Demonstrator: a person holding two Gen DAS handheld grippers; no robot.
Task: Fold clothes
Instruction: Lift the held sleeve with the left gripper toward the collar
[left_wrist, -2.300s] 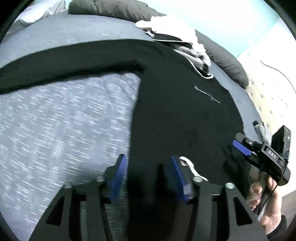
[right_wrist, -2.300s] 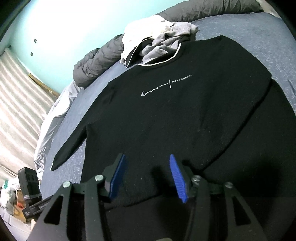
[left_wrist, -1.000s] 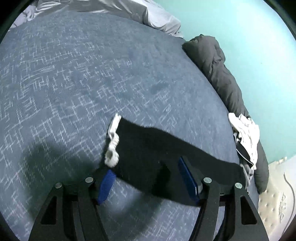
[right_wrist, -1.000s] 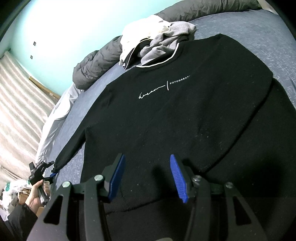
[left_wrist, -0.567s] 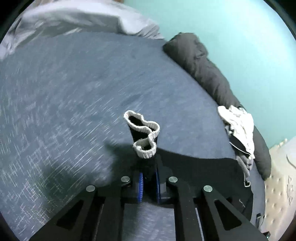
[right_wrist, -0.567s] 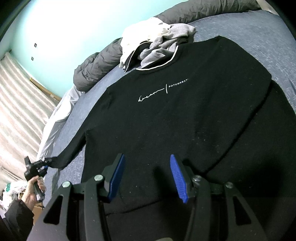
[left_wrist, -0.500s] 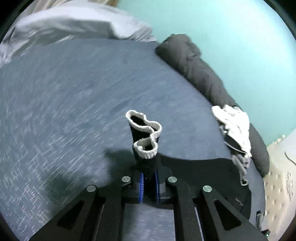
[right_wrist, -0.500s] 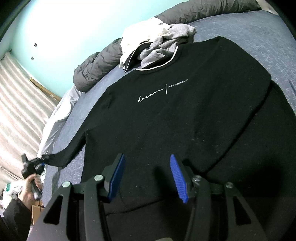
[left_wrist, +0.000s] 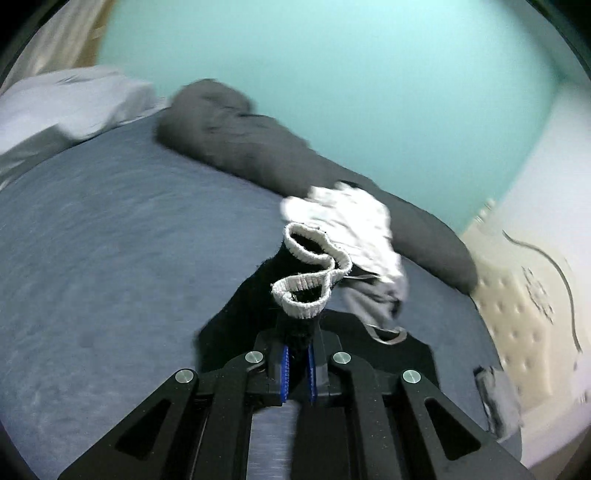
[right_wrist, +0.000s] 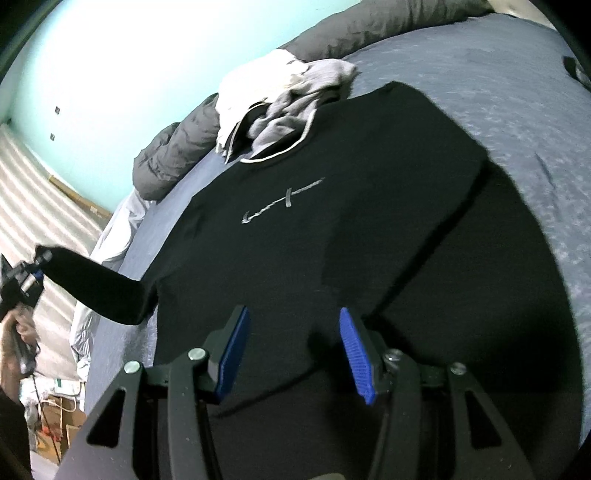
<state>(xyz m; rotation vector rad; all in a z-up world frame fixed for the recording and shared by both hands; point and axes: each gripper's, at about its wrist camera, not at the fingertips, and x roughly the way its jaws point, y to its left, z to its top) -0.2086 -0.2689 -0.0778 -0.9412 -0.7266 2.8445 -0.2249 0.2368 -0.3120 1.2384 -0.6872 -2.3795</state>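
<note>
Blue-grey bed (right_wrist: 517, 74): dark grey duvet (left_wrist: 258, 147) along far edge, pale sheet (left_wrist: 66, 99) at far-left corner; teal wall (left_wrist: 332, 74) behind, blurry, probably plain.

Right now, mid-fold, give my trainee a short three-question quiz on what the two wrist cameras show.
1. True or false: the left gripper is shut on the sleeve cuff of the black sweatshirt.
2. Multiple choice: the right gripper is A) shut on the hem, B) open above the sweatshirt's lower part, C) out of view.
3. Fill in: beyond the sweatshirt's collar lies a pile of white and ____ clothes.

Key: 1 true; 2 B; 3 grey.
</note>
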